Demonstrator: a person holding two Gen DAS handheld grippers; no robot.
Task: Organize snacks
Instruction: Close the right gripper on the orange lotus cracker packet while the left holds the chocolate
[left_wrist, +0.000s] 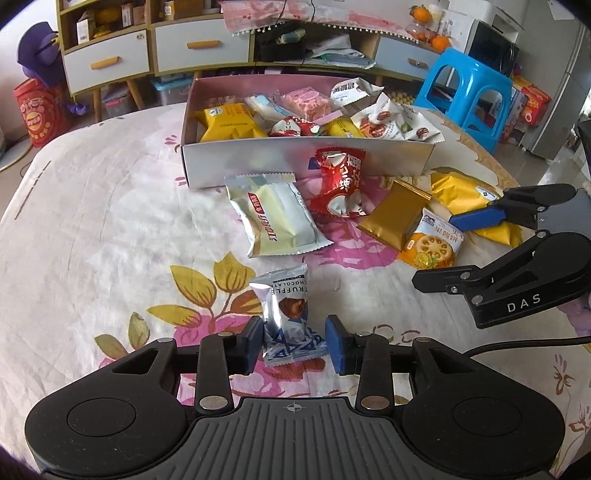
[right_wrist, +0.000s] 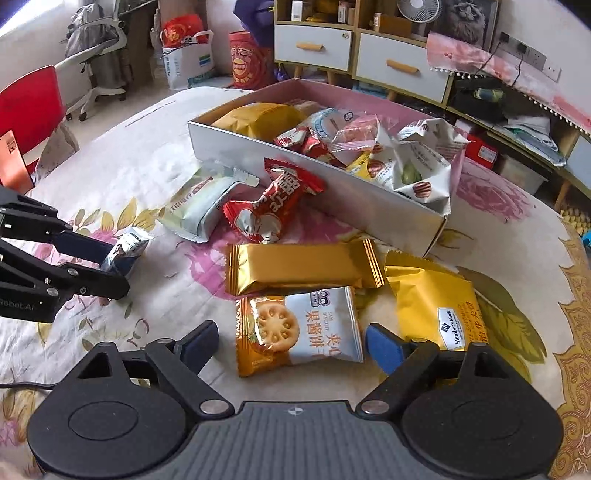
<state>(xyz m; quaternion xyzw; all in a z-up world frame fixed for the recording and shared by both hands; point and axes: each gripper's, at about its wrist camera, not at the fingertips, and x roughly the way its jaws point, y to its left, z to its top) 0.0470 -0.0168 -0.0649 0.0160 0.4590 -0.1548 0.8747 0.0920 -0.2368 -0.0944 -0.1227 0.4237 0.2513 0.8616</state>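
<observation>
My left gripper (left_wrist: 294, 341) is shut on a silver chocolate truffle packet (left_wrist: 288, 317), its blue pads against both sides; the right wrist view shows the same gripper (right_wrist: 116, 269) and packet (right_wrist: 127, 247) at far left. My right gripper (right_wrist: 291, 345) stands open, straddling an orange jam biscuit packet (right_wrist: 299, 332) that lies flat, pads apart from it. A silver box (left_wrist: 295, 162) (right_wrist: 332, 192) behind holds several snacks. In front of it lie a pale green packet (right_wrist: 199, 210), a red one (right_wrist: 273, 206), a gold bar (right_wrist: 303, 269) and a yellow packet (right_wrist: 436, 302).
The floral tablecloth (left_wrist: 110, 221) covers a round table. A blue stool (left_wrist: 469, 96) stands beyond its far right edge, a red chair (right_wrist: 29, 110) at its left. Drawer cabinets (left_wrist: 110, 62) line the wall behind.
</observation>
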